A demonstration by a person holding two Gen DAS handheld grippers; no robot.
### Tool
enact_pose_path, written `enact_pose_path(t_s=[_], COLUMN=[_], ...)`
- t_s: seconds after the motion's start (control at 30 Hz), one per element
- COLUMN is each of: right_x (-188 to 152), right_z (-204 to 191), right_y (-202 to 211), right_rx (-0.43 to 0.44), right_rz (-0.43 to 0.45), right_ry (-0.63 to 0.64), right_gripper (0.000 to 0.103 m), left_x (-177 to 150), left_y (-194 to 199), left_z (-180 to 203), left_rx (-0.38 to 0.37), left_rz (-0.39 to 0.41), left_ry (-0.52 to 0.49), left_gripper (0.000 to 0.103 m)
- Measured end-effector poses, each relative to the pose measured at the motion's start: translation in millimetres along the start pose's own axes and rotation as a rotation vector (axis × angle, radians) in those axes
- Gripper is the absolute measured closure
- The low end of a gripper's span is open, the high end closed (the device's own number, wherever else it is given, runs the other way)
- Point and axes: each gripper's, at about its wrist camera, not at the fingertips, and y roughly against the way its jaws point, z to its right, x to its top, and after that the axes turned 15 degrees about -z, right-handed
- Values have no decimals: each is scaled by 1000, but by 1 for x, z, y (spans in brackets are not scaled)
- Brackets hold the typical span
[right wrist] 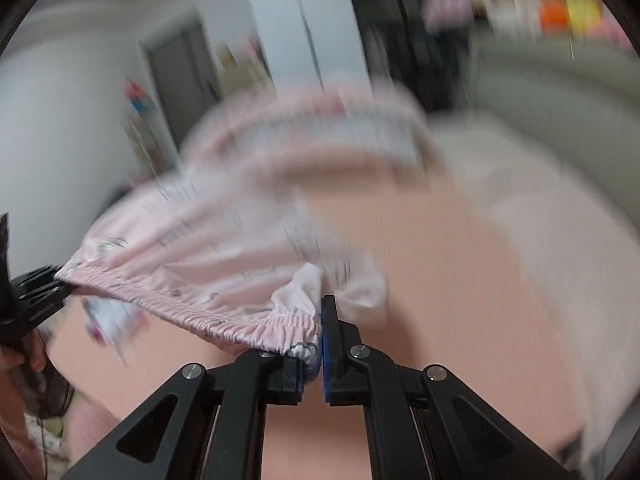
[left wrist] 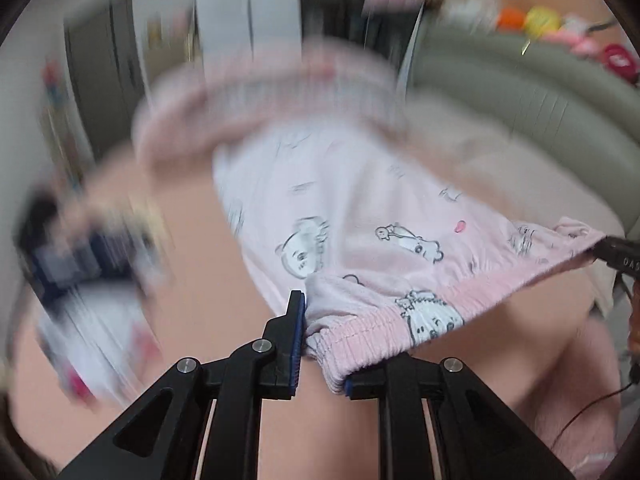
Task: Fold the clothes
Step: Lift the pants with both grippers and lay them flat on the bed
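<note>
The elastic waistband (left wrist: pixel 360 340) of the pink printed garment (left wrist: pixel 352 216) is pinched at one end between the blue-padded fingers of the left gripper (left wrist: pixel 322 354). Its other end is clamped by the right gripper (right wrist: pixel 316 354). The waistband is stretched between the two, and the cloth is held above a peach-pink surface (left wrist: pixel 192 264). A grey-green sofa back (left wrist: pixel 520 84) is seen blurred beyond.

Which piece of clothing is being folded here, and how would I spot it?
Above the peach-pink surface, both grippers hold up the pale pink pyjama shorts by their ribbed elastic waistband. Unlike the blurred clothes nearby, they carry black-outlined cartoon animals.
</note>
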Motion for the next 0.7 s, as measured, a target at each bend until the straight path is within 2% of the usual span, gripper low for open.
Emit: enact_pose_path(t_s=[0.07, 0.1, 0.17, 0.23, 0.3, 0.37, 0.43, 0.53, 0.57, 0.67, 0.7], right_x=[-31, -42, -63, -84, -101, -102, -102, -103, -103, -104, -104], right_z=[11, 12, 13, 15, 16, 12, 8, 3, 1, -4, -6], right_y=[-60, -75, -105, -135, -160, -158, -156, -153, -152, -149, -148], right_rx=[-9, -20, -43, -67, -87, -93, -99, -108, -111, -119, -122], right_rz=[-139, -185, -275, -366, -440, -435, -430, -422, -419, -411, -408], right_ry=[-41, -36, -28, -19, -8, 11, 30, 58, 68, 96, 106], right_gripper=[101, 101, 101, 101, 99, 97, 97, 95, 94, 88, 87], left_x=[-27, -41, -59, -69, -69, -69, -71, -69, -65, -55, -56], left_y=[-68, -98, -131, -138, -135, -131, -121, -104, -99, -96, -93], left_z=[-6, -8, -8, -3, -6, -10, -10, -4, -1, 6, 15], left_rx=[4, -5, -1, 29, 14, -16, -16, 5, -2, -57, -35], left_rz=[-168, -251, -343, -328, -305, -289, -254, -205, -191, -187, -174], left_ry=[31, 39, 29, -13, -20, -17, -39, -92, -106, -142, -169], left_gripper=[90, 90, 89, 89, 88, 86, 81, 63, 60, 59, 59])
